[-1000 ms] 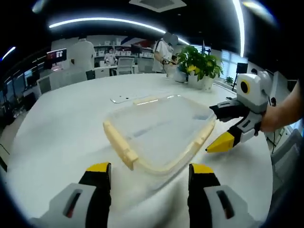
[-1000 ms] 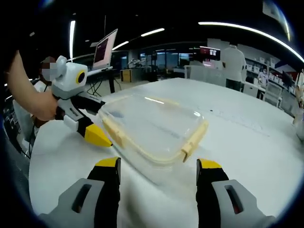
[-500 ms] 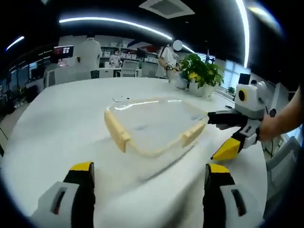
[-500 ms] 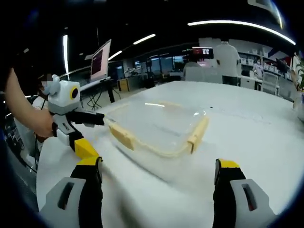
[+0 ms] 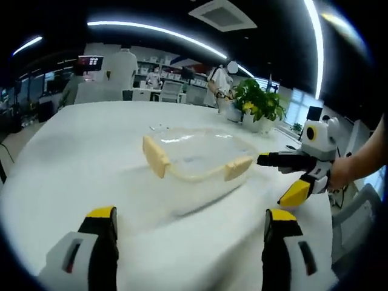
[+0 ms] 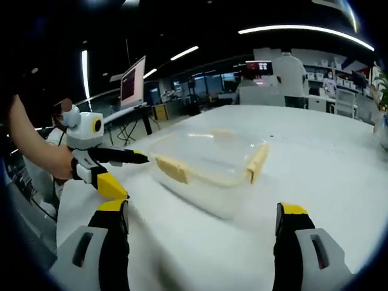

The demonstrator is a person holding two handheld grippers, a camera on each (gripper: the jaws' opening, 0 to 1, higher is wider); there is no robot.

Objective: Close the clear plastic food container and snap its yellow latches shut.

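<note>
Now your clear box [image 5: 195,160] sits on the big white table [image 5: 73,157], out in front of both of your grippers. Its lid lies on top of it. You can see yellow latches along the lid's rim: in the left gripper view one latch [image 5: 155,156] is on the left side and another latch [image 5: 237,168] is on the near right side. They stick out from the rim, so they do not look snapped down.

Your left gripper [image 5: 190,227] is back from the box, with bare table between them. Its two yellow-tipped jaws are spread wide apart and they pinch nothing.

Your right gripper [image 6: 203,223] is also back from the box [image 6: 209,163] and touches nothing. Its jaws are spread wide too.

In the left gripper view your right gripper [image 5: 292,179] comes in from the right, with its black jaw tip near the box's right corner. I cannot tell if it touches.

In the right gripper view your left gripper [image 6: 120,172] comes in from the left, pointing at the box's near left latch [image 6: 172,169].

A green plant [image 5: 259,97] stands at the far side of the table. A person in a white top [image 6: 290,76] stands far behind the table.
</note>
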